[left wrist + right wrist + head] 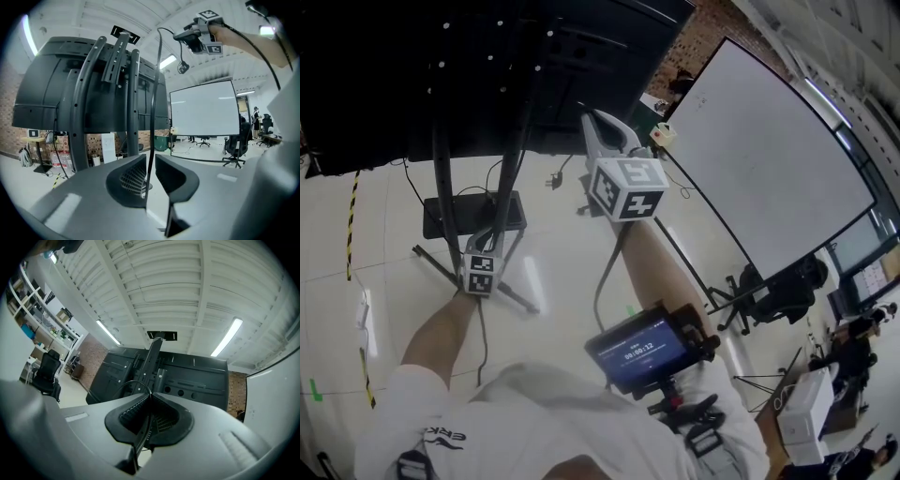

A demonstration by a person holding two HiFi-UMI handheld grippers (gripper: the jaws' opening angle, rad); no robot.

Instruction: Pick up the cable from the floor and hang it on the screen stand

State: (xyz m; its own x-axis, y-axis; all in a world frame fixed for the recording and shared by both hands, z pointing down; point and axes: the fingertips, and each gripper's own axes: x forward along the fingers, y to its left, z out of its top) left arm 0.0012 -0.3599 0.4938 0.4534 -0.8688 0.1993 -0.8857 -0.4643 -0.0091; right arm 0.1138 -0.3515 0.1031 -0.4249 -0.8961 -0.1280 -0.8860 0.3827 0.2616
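The black screen stand (pixel 517 141) carries the big dark screen (pixel 412 75) ahead of me. My left gripper (pixel 486 246) is low beside the stand's uprights (pixel 133 103). Its jaws stand apart in the left gripper view, and the thin black cable (pixel 153 112) runs up between them with a gap beside it. The cable rises to my right gripper (pixel 187 40), which is raised high, and a plug end (pixel 183 68) dangles below it. In the right gripper view, the right gripper (pixel 151 398) is shut on the cable (pixel 137 384), which loops out of the tips toward the screen's back (pixel 197 380).
A large whiteboard (pixel 769 159) on a wheeled frame stands to the right, with an office chair (pixel 773 291) below it. The stand's base plate (pixel 473 214) and legs spread over the floor. Another plug (pixel 553 178) lies behind the stand. Yellow-black tape (pixel 352 225) marks the floor at left.
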